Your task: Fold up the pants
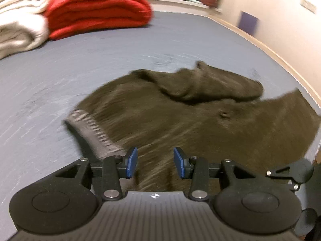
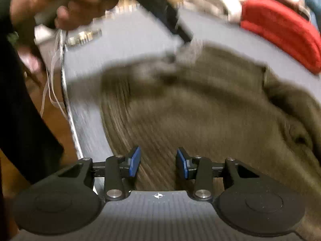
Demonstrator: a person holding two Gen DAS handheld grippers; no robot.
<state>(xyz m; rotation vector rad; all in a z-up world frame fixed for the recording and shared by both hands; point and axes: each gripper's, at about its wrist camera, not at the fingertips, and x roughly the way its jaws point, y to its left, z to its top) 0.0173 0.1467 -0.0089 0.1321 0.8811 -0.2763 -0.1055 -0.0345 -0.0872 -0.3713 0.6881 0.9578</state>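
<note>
Dark olive-brown pants [image 1: 180, 120] lie spread on a blue-grey bed sheet [image 1: 60, 76], with a grey waistband [image 1: 90, 132] at the left and a bunched part at the far side. My left gripper [image 1: 155, 163] is open and empty, just above the near part of the pants. In the right wrist view the pants [image 2: 200, 110] fill the middle, blurred by motion. My right gripper [image 2: 158, 163] is open and empty over the fabric. The left gripper's body [image 2: 160, 6] and the hand holding it show at the top left of that view.
A folded red blanket [image 1: 96, 10] and a cream blanket [image 1: 20, 20] lie at the far left of the bed. The red blanket also shows in the right wrist view [image 2: 280, 30]. A wall [image 1: 280, 20] runs along the bed's right side. The bed edge [image 2: 70, 110] and floor are at the left.
</note>
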